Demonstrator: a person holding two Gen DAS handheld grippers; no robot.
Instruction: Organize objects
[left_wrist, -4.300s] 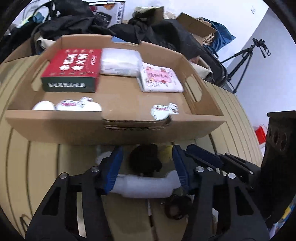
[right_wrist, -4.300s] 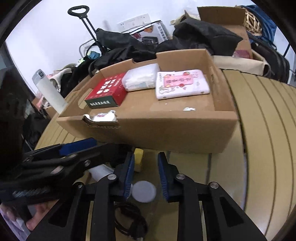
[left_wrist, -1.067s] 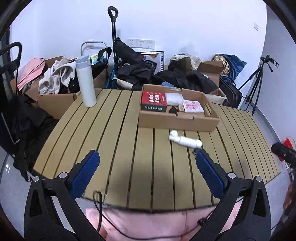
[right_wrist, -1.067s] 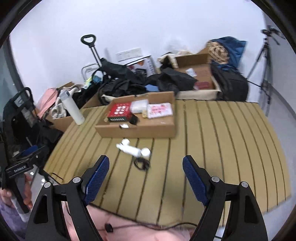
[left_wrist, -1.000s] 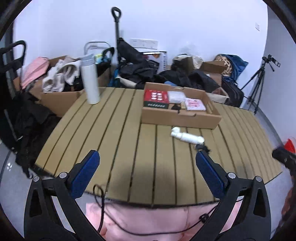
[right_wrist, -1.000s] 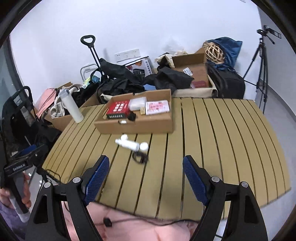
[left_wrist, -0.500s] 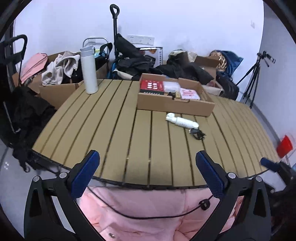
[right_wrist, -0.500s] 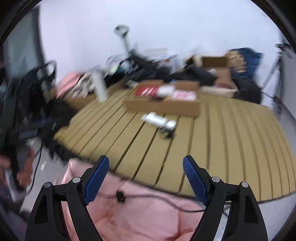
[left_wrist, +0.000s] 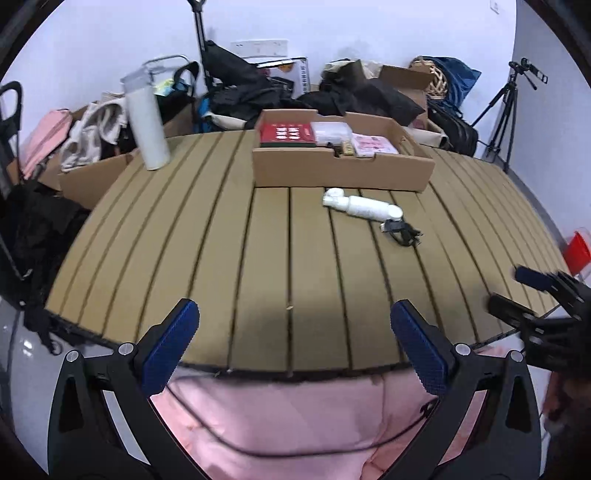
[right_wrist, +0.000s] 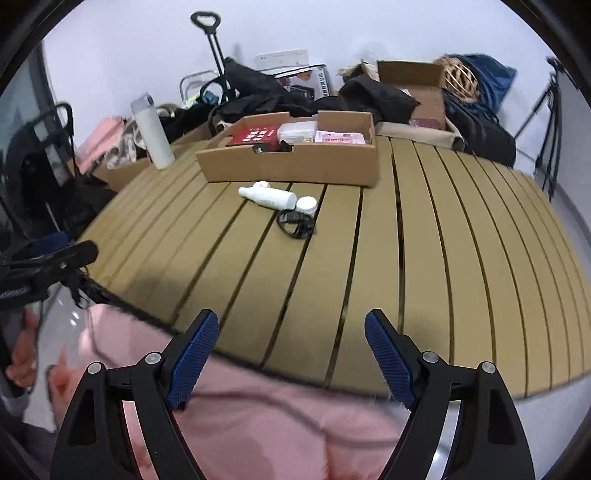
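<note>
Left wrist view, left gripper (left_wrist: 294, 341) fingers wide, right gripper (right_wrist: 291, 350) fingers wide, red box (left_wrist: 288, 135) lettering unreadable.

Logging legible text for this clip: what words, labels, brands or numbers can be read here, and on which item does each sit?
None can be read.
red box in the cardboard tray: white characters, too blurred.
pink packet: print too small.
left gripper: a white label on its body, blurred.
printed box by the wall: marks illegible.
white bottle: no print visible.
</note>
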